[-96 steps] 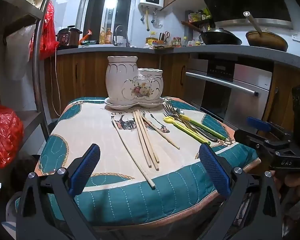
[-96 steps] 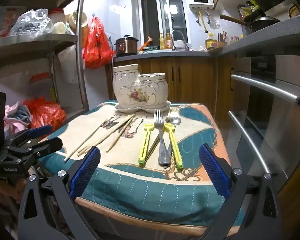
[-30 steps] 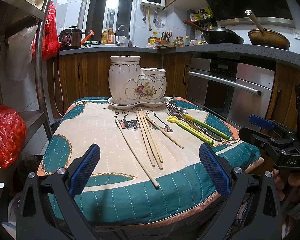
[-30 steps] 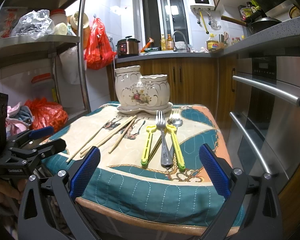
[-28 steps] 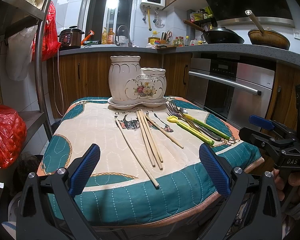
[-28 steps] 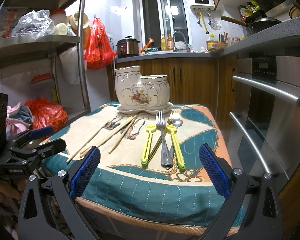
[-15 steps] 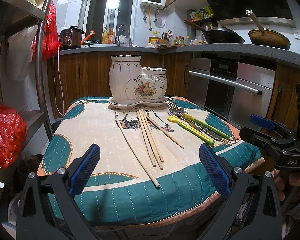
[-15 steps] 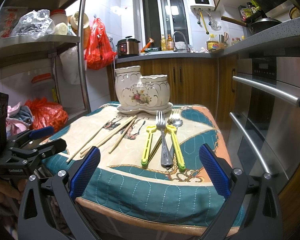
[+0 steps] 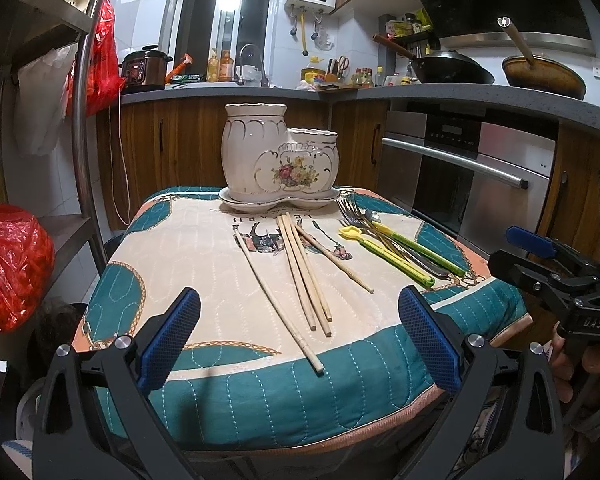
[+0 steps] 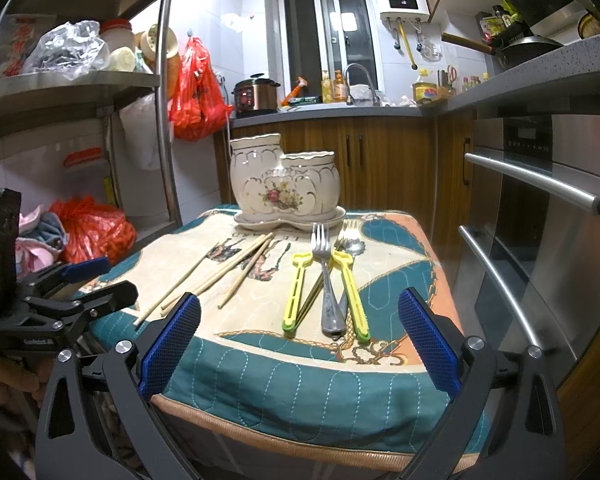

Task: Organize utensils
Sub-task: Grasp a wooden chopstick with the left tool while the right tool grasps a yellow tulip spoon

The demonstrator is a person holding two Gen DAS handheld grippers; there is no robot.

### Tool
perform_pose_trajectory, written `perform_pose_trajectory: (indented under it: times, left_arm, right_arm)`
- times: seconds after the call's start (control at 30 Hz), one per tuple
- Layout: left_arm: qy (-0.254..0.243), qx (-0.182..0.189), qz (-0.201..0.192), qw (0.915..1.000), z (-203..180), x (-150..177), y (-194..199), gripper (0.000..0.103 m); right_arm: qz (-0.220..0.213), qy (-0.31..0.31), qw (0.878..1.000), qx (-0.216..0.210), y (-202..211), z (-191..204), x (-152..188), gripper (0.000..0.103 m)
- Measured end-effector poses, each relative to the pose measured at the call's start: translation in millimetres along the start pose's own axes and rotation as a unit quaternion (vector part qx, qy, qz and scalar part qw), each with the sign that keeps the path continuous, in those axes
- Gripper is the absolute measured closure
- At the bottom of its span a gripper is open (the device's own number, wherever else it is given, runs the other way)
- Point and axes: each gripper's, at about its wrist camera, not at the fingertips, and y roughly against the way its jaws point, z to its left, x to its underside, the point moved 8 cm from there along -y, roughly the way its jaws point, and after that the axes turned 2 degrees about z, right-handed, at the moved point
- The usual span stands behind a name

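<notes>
A cream ceramic utensil holder with two compartments stands on its saucer at the far edge of a small quilted table; it also shows in the right wrist view. Several wooden chopsticks lie loose in the middle. A metal fork, a spoon and two yellow-green handled utensils lie on the right. My left gripper is open and empty at the near edge. My right gripper is open and empty at the right corner.
A steel oven front with bar handles stands close on the right. A metal shelf rack and red bags stand on the left. Wooden cabinets and a counter run behind the table.
Both grippers have crept slightly nearer the table. Nothing on the table has moved.
</notes>
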Motion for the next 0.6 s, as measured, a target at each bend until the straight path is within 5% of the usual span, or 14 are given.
perform_pose_trajectory:
  times: [0.27,0.5,0.6]
  left_arm:
    - [0.029,-0.028,0.05,0.9979,23,-12,-21,0.009]
    - [0.036,-0.031,0.142,0.9888,49,-16,-63,0.044]
    - [0.018,-0.019,0.186,0.9822,44,-15,-82,0.05]
  right_arm:
    - [0.023,-0.03,0.999,0.003,-8,-8,-26,0.005]
    - [0.078,-0.016,0.997,0.017,-42,-31,-33,0.008]
    - [0.127,-0.01,0.992,0.007,-65,-40,-28,0.025]
